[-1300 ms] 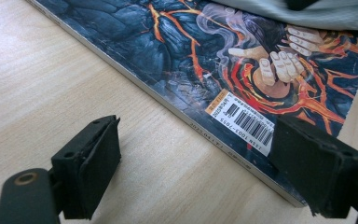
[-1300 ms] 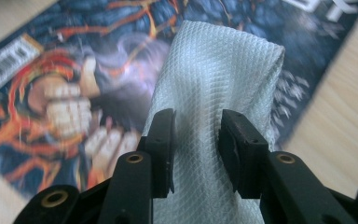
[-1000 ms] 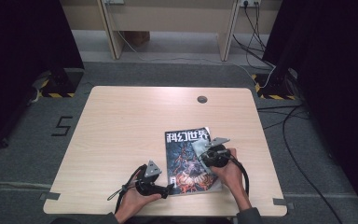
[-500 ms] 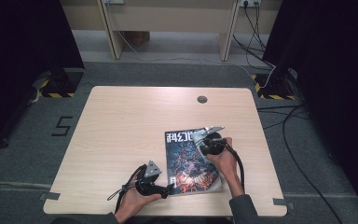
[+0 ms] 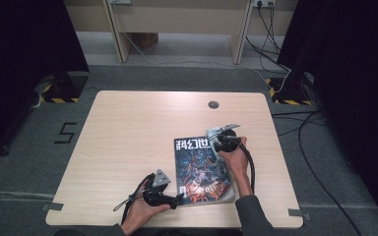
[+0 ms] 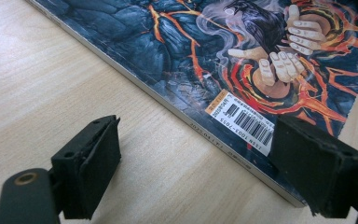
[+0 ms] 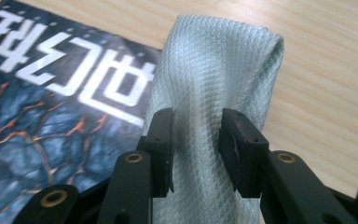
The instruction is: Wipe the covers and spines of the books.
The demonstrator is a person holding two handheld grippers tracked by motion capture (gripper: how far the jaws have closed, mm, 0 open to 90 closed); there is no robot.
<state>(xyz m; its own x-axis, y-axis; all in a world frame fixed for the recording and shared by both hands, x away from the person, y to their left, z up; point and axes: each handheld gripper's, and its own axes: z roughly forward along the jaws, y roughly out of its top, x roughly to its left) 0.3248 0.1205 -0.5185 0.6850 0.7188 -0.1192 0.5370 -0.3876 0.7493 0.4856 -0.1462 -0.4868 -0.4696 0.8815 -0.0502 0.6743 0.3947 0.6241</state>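
Two grippers | right gripper (image 7: pixel 195 140) pinches your grey cloth (image 7: pixel 214 74) on magazine (image 5: pixel 199 167) far-right corner | left gripper (image 6: pixel 205 163) gapes, empty, near-left spine | risk: wiping drags the unpinned magazine.

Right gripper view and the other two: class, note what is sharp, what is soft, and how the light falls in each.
Right gripper view: the pale grey diamond-weave cloth is crisp, the black tongs at the bottom edge slightly soft. Left gripper view: the dark lava-art magazine cover and its barcode are sharp, with mild sheen; near pads blur a little. High view: the light wooden table is evenly lit, its surroundings fall into deep shadow.
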